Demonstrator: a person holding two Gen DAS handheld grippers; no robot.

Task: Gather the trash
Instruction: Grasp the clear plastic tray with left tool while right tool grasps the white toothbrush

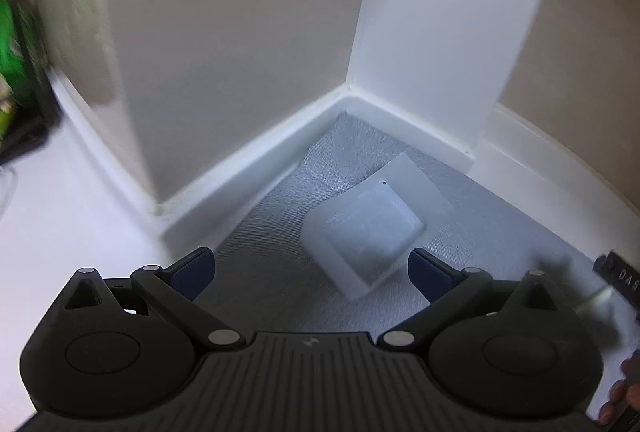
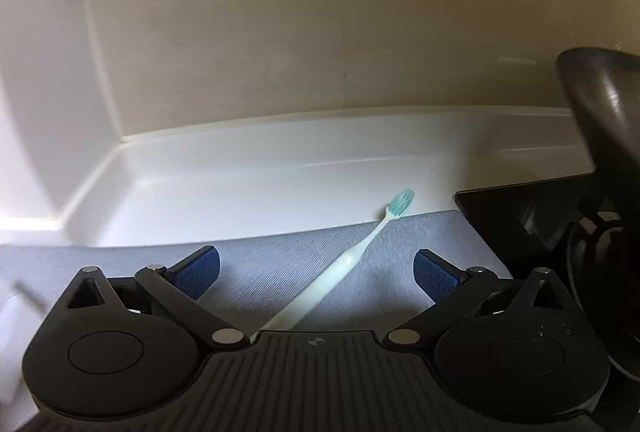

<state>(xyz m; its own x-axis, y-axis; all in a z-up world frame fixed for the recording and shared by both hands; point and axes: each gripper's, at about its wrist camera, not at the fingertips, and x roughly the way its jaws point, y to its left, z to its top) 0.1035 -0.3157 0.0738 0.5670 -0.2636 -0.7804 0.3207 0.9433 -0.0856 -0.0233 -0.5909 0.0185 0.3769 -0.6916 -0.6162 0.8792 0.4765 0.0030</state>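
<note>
In the left wrist view a clear plastic blister package (image 1: pixel 368 224) lies on a grey mat (image 1: pixel 280 232) in a wall corner. My left gripper (image 1: pixel 311 270) is open, its blue pads either side of the package's near end, just short of it. In the right wrist view a pale toothbrush with a teal head (image 2: pixel 352 260) lies diagonally on the grey mat (image 2: pixel 248 272), its handle running under the gripper body. My right gripper (image 2: pixel 316 270) is open above the handle, holding nothing.
White baseboards (image 1: pixel 256 160) and a white door frame (image 1: pixel 440 32) close the corner. A green bag (image 1: pixel 8 52) sits at the far left. A black tray or box (image 2: pixel 520 216) and a dark rounded object (image 2: pixel 604 136) stand to the right of the toothbrush.
</note>
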